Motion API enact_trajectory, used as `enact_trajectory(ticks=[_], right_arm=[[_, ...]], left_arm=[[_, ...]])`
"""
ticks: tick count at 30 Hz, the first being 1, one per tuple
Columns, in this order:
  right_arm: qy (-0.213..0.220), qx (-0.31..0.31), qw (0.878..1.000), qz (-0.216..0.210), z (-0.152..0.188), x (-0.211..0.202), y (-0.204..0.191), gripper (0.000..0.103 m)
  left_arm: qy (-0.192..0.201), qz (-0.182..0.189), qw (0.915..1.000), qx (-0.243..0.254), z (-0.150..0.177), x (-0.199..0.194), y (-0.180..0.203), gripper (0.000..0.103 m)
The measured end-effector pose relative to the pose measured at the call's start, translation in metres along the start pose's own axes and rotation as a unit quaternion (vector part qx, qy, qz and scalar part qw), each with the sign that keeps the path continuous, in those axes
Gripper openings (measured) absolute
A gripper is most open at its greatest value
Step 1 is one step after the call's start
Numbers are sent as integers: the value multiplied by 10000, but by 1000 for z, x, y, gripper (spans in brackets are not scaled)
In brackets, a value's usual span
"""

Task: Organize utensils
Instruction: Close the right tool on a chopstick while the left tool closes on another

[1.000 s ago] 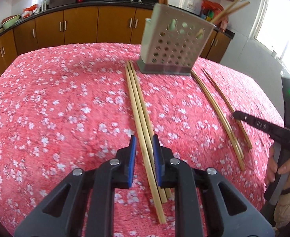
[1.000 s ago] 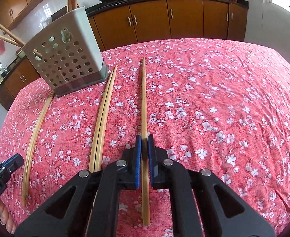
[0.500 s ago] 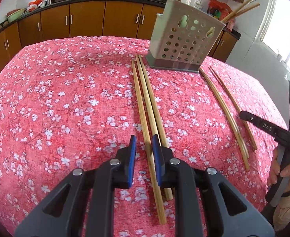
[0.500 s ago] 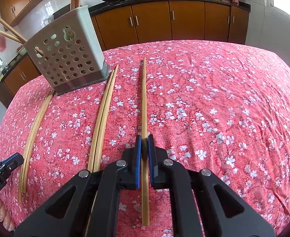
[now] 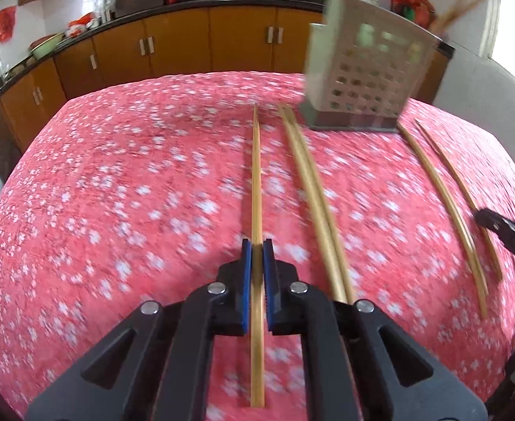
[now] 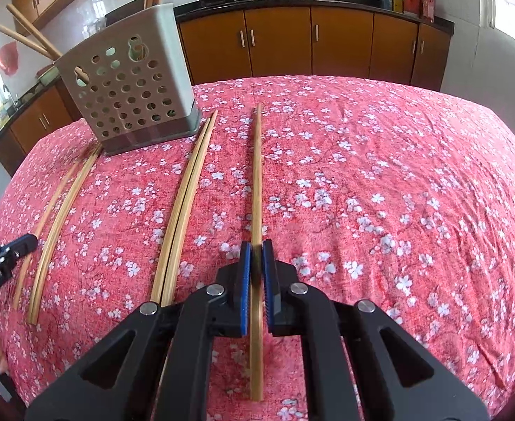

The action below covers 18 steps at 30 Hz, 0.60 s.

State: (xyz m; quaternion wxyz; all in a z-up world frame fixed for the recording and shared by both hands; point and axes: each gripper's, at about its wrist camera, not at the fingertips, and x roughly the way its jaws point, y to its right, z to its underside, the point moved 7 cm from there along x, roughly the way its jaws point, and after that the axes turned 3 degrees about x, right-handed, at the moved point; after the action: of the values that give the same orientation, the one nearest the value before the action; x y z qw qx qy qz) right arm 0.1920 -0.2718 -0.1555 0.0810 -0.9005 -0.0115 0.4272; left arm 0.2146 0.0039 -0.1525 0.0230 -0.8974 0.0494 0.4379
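In the left wrist view my left gripper point(image 5: 256, 245) has its jaws closing, and the blue pads press on a bamboo chopstick point(image 5: 256, 182) lying on the red flowered cloth. Two more chopsticks point(image 5: 313, 193) lie just right of it. My right gripper point(image 6: 256, 247) is shut on another chopstick point(image 6: 256, 175); it also shows at the right edge as the right gripper point(image 5: 503, 231). The perforated grey utensil holder point(image 5: 362, 80) stands at the far end with chopsticks in it, the same holder point(image 6: 131, 94) being far left in the right wrist view.
Two loose chopsticks point(image 5: 443, 200) lie right of the holder. A chopstick pair point(image 6: 187, 193) and two others point(image 6: 64, 203) lie left of my right gripper, with the left gripper point(image 6: 8, 256) beside them. Brown kitchen cabinets point(image 5: 173, 49) line the back wall. The table edge point(image 6: 485, 133) curves away on the right.
My left gripper has closed on the leftmost of the three chopsticks and drawn it left, away from the other two. The right gripper has kept its grip and place.
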Motion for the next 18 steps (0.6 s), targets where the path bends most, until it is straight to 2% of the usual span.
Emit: enact_trajectory(ticks=[3,7,18], right_arm=[[43,106,9998,164,-10,6,11,8],[95,160,9992,351,-22,14,23,8],[102,275,9989,356,-27,19,27,8]], left_arm=[[-20,-102,9998,-192,-12,9,-20,8],[-6,-54,9991,-423,-24,20,-37,9],[102,48,9984,-562,-28,21,-45,10]])
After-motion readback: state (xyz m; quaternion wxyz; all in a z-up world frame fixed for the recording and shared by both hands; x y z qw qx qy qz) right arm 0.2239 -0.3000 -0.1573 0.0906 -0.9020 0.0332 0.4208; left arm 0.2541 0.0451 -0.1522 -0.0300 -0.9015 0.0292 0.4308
